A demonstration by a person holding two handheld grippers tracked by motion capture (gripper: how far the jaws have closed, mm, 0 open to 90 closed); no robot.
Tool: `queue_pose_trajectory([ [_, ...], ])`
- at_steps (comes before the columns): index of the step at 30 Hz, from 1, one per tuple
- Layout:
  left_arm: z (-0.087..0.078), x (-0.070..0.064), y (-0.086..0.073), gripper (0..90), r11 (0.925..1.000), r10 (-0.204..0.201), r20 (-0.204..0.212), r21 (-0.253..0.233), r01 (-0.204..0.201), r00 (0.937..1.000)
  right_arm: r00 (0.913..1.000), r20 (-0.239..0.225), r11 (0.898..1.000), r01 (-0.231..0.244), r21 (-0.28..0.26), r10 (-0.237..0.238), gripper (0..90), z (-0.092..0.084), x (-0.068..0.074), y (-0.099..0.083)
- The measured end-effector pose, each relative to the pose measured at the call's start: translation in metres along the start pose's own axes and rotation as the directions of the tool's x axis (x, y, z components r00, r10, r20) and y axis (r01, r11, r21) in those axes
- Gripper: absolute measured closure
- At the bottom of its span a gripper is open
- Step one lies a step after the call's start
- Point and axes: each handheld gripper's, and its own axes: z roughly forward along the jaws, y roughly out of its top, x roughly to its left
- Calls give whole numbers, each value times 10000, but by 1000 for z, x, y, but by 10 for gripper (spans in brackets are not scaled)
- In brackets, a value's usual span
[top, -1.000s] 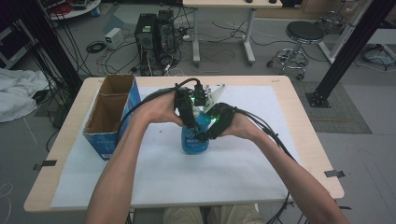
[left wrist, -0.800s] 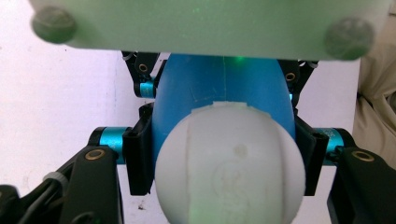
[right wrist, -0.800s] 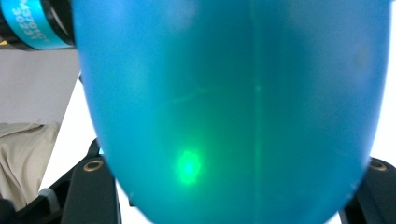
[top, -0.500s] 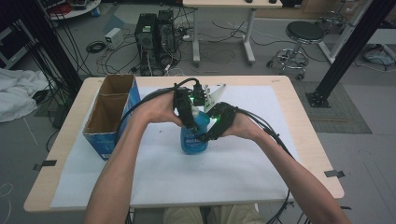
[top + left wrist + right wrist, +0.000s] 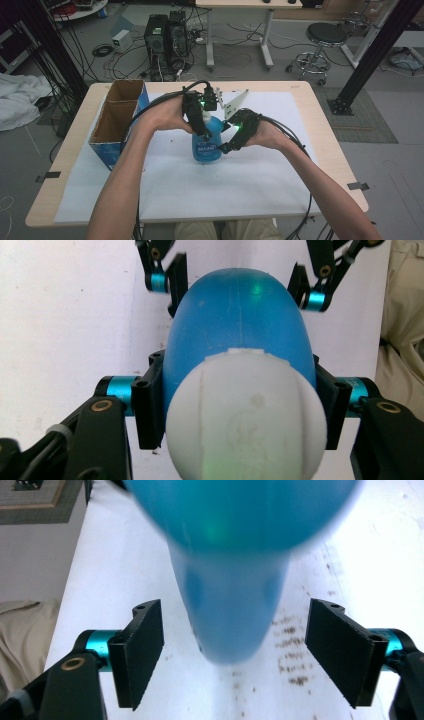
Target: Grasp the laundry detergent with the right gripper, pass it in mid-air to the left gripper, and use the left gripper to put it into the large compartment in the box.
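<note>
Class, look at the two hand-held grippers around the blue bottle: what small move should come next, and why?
Probably close the right hand-held gripper on the bottle. Its jaws stand open on either side of the blue body with a gap at each pad. The left hand-held gripper already presses both pads against the bottle just below the white cap, so a second grip would steady it.

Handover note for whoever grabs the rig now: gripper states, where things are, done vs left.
Left gripper: shut on the blue bottle just below its white cap.
Right gripper: open, jaws either side of the bottle body, not touching.
Bottle stands upright on the white sheet, cardboard box to its left.
Done: bottle secured by the left gripper.
Left: probably close the right gripper on the body; the cap is on.
</note>
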Motion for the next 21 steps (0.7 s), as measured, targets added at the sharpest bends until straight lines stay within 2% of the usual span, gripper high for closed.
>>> queue_pose_trajectory([
  [4,-7,0,-4,382,9999,-124,-50,45,124,9999,9993,365,9988,-101,470,84,213,-11,2,-7],
  [5,-10,0,-5,382,9999,-133,-77,44,134,9999,9989,469,9980,-113,624,84,186,-14,2,-9],
  [6,-12,1,-6,382,9999,-144,-102,33,145,9998,9974,696,9964,-239,814,182,123,-17,3,-12],
  [10,-26,3,-10,382,9996,-201,-156,184,204,9997,9934,1107,9917,-436,1212,301,123,-32,5,-23],
  [16,-56,9,-15,382,9988,-371,-389,315,383,9986,9813,1906,9792,-639,1924,266,123,-55,9,-43],
  [21,-87,16,-21,383,9980,-570,-644,224,585,9963,9713,2294,9744,-1091,1966,625,123,-73,9,-61],
])
